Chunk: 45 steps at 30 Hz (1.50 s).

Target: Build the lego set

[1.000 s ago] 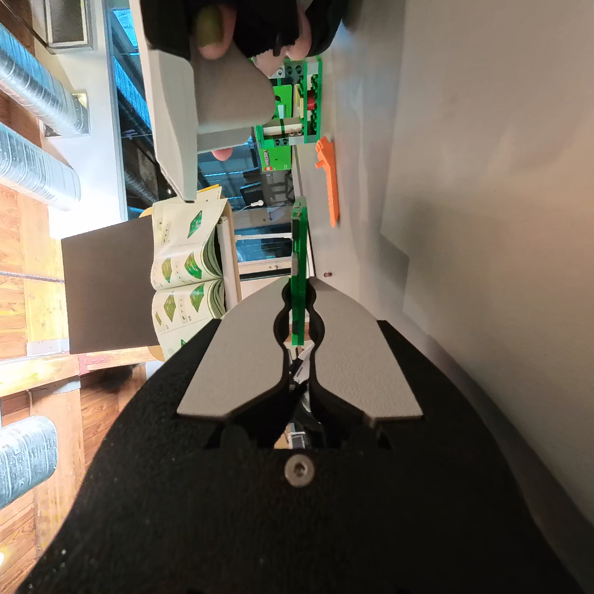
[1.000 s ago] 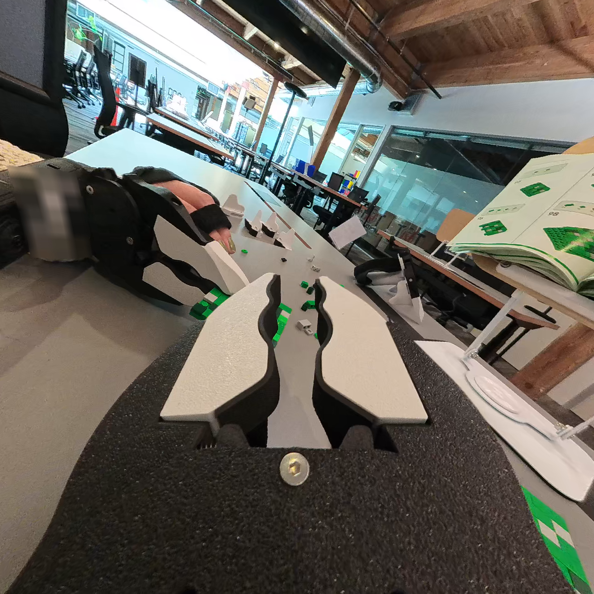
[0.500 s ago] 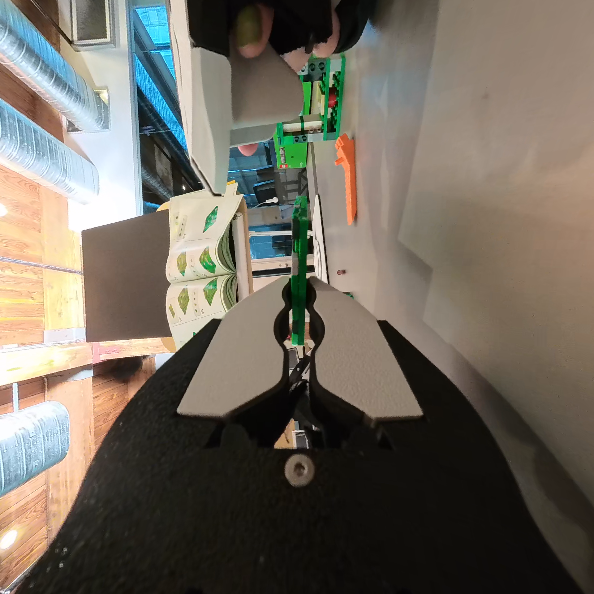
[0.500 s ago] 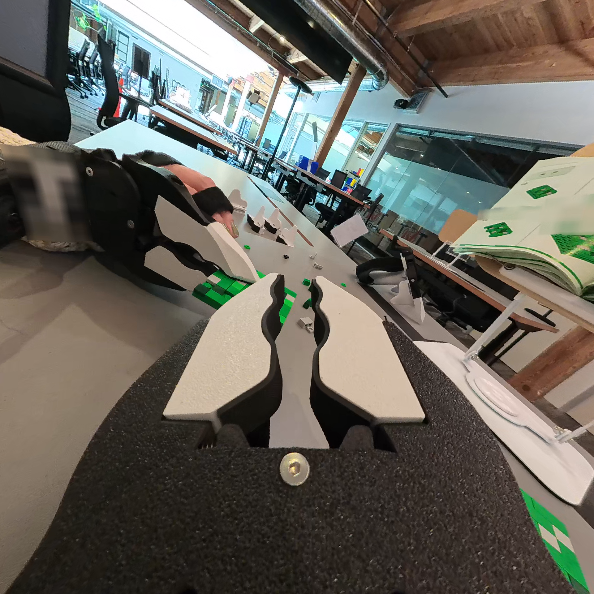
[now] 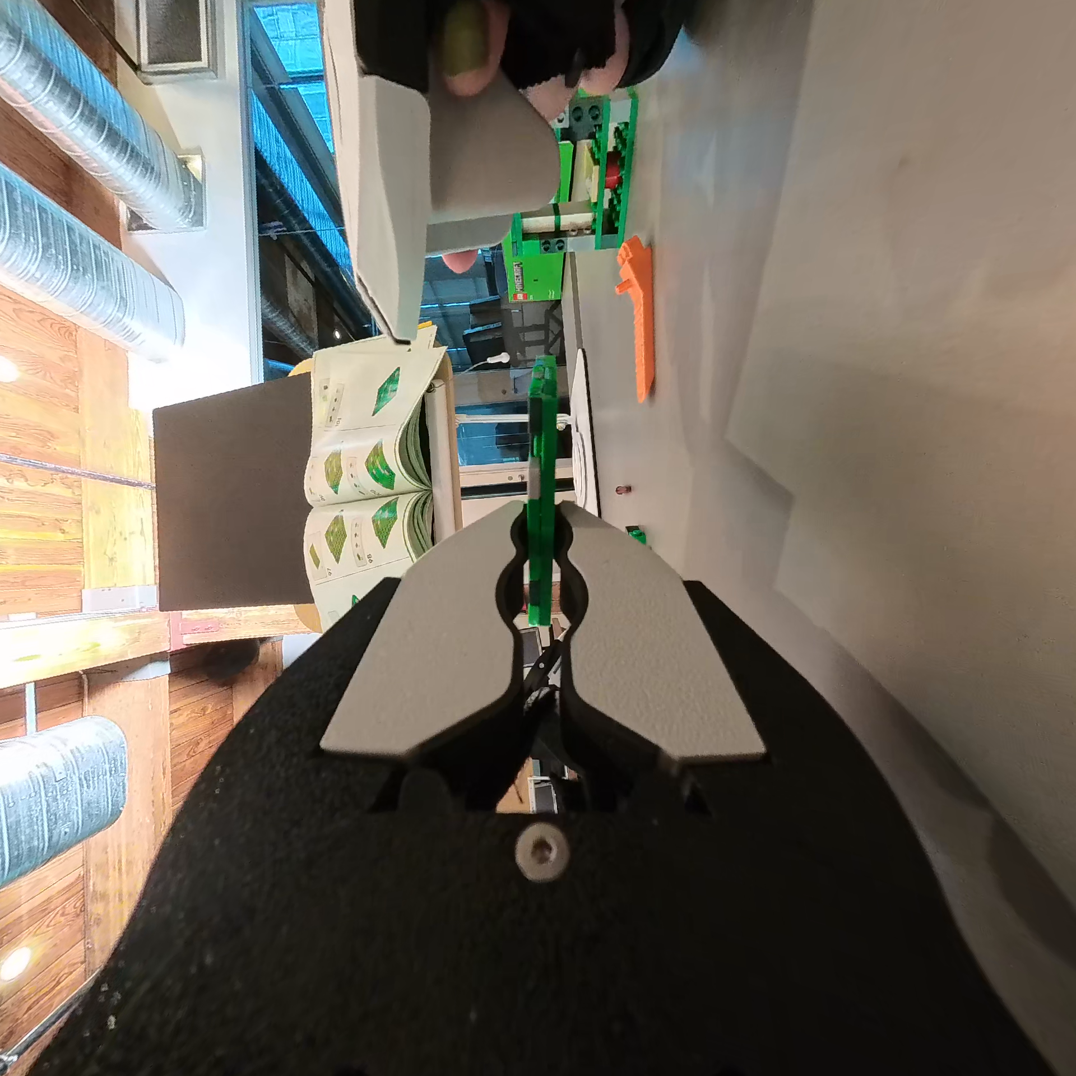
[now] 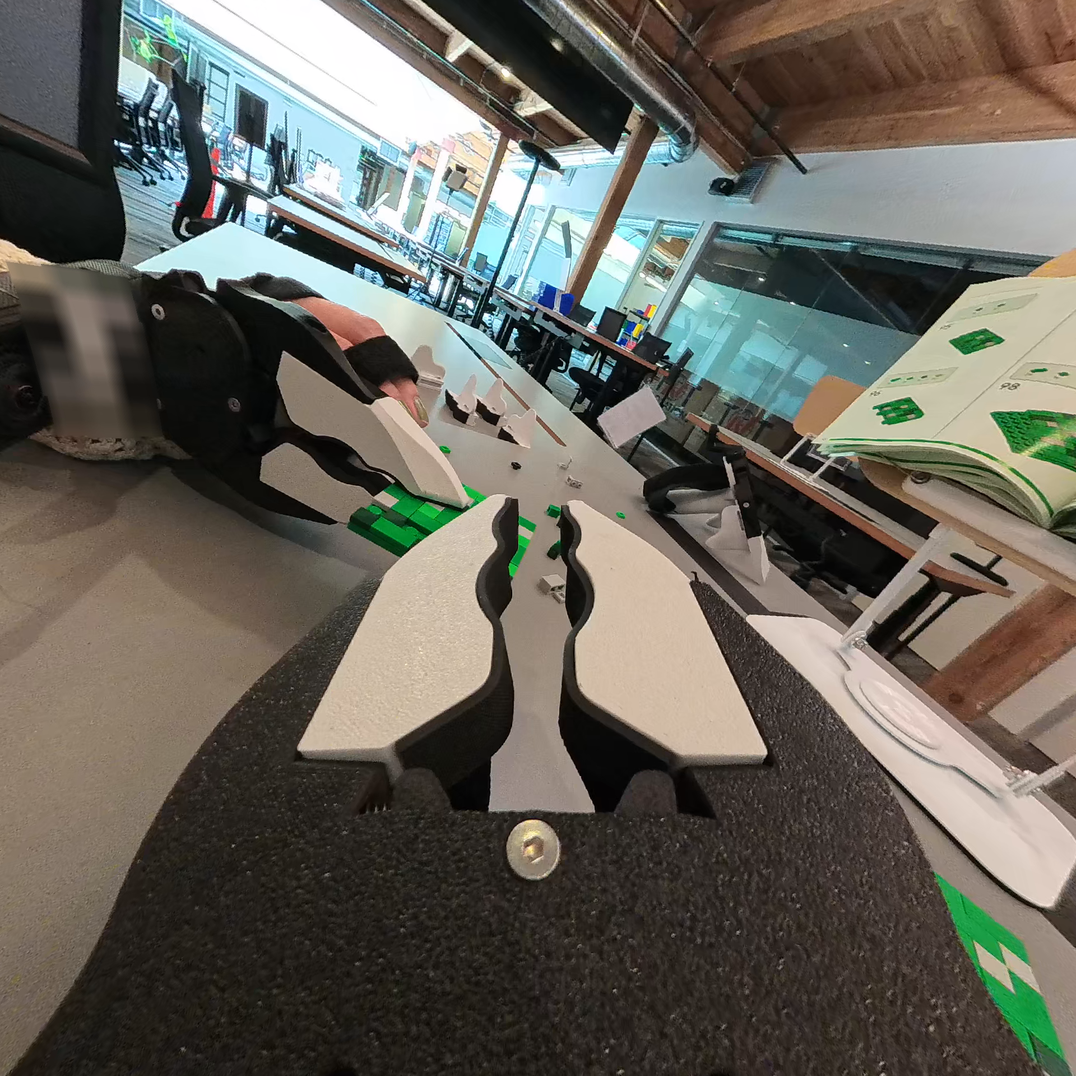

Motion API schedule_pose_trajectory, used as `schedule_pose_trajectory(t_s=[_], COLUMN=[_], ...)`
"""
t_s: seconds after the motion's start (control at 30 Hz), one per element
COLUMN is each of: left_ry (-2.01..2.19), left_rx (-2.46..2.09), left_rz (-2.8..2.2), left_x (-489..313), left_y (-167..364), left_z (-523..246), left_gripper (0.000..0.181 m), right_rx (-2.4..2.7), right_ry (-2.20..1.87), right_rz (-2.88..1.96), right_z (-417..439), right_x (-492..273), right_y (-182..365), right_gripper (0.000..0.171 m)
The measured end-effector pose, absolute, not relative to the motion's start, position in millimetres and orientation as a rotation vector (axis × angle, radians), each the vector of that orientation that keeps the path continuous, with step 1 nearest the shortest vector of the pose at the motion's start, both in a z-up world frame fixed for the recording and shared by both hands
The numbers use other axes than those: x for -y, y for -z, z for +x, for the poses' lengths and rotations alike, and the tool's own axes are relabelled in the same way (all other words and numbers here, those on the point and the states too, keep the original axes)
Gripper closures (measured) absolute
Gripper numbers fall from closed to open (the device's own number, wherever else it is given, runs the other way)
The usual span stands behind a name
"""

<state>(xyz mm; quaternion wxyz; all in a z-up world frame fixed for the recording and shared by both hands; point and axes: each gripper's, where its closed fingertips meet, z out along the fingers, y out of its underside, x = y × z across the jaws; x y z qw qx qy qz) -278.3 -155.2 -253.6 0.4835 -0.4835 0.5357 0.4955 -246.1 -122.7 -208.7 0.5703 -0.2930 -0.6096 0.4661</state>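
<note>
My left gripper (image 5: 541, 512) is shut on a flat green lego plate (image 5: 542, 442), seen edge-on and sticking out past the fingertips. In the right wrist view that plate (image 6: 402, 524) lies low over the grey table, clamped by the left gripper's white fingers (image 6: 402, 442). My right gripper (image 6: 538, 506) is open by a narrow gap with nothing in it, just right of the plate's near corner. Its fingers (image 5: 483, 163) show at the top of the left wrist view. A partly built green and tan lego model (image 5: 588, 174) stands behind them.
An orange brick separator (image 5: 637, 326) lies by the model. An open instruction booklet (image 6: 990, 419) sits on a stand with a white base (image 6: 908, 728) at the right. Small loose pieces (image 6: 552, 583) lie ahead. A green checked plate (image 6: 1001, 978) is at the lower right. The gap from one gripper's tips to the other's is roughly 7 cm.
My right gripper has moved forward and closer to the green plate and the left gripper. The left gripper still holds the plate, shifted only slightly.
</note>
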Motion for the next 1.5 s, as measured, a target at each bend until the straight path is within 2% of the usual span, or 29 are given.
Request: schedule_pose_trajectory(t_s=[0.4,0.73,1.03,1.23,1.37,1.5], left_ry=[-1.163,-1.036,-0.978,-0.980,-0.924,-0.879], left_rx=[-1.299,-1.536,-1.489,-1.544,-1.511,-1.456], left_rz=[-1.174,-0.989,-1.060,-1.049,-1.093,-1.153], left_x=[153.9,160.6,158.2,159.5,158.9,157.7], left_y=[254.0,278.7,275.0,282.4,281.8,278.7], left_z=[-275.9,-199.5,-215.7,-211.9,-214.7,-223.3], left_gripper=[0.176,0.176,0.176,0.175,0.175,0.175], right_rx=[1.437,1.419,1.436,1.715,2.104,2.433], right_ry=[-1.092,-1.084,-1.107,-1.189,-1.294,-1.024], right_rz=[-0.684,-0.705,-0.767,-0.899,-1.012,-0.972], right_z=[-245.7,-246.6,-254.7,-318.8,-385.4,-449.6], right_x=[123.5,118.6,114.4,136.1,176.8,199.8], right_y=[209.4,208.5,208.9,192.3,193.2,229.6], right_gripper=[0.159,0.162,0.164,0.165,0.166,0.162])
